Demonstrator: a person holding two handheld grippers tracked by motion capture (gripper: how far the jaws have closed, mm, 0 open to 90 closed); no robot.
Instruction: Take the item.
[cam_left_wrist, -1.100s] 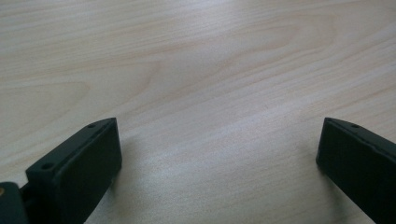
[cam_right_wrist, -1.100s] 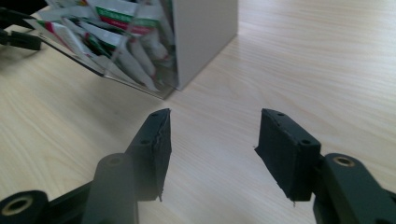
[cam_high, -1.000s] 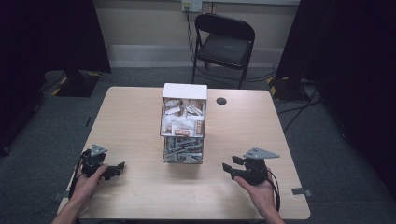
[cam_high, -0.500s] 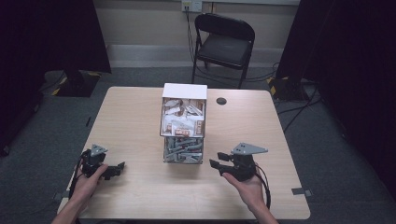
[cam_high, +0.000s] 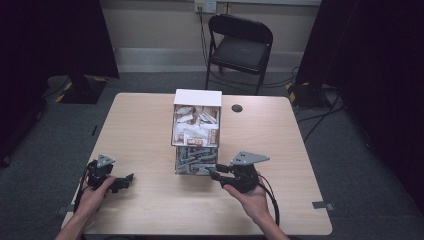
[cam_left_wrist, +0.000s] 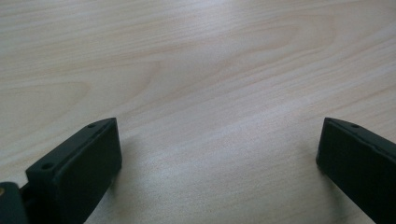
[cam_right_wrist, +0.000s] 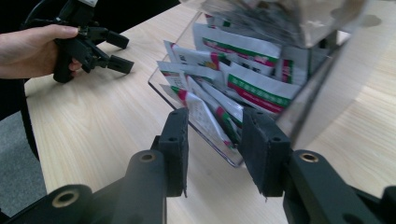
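Note:
A clear plastic dispenser (cam_high: 196, 131) with a white top stands mid-table, stacked with sachets; its lower tray (cam_high: 195, 161) holds green-and-red printed sachets (cam_right_wrist: 254, 88). My right gripper (cam_high: 214, 174) points left at the tray's front corner. Its jaws have just been closing, and in the right gripper view the gripper (cam_right_wrist: 212, 135) has the tray's lip and a sachet corner (cam_right_wrist: 205, 116) between its pads, not pressed. My left gripper (cam_high: 126, 180) rests at the table's front left, its jaws wide open over bare wood, and is seen again as the left gripper (cam_left_wrist: 219, 149).
A black folding chair (cam_high: 241, 46) stands behind the table. A round black hole (cam_high: 237, 108) sits in the tabletop right of the dispenser. In the right gripper view, a hand holding the left gripper (cam_right_wrist: 100, 49) appears at top left. Cables trail on the floor to the right.
My right gripper has moved left across the table to the dispenser's lower tray, and its jaws have narrowed. The left gripper has stayed in place.

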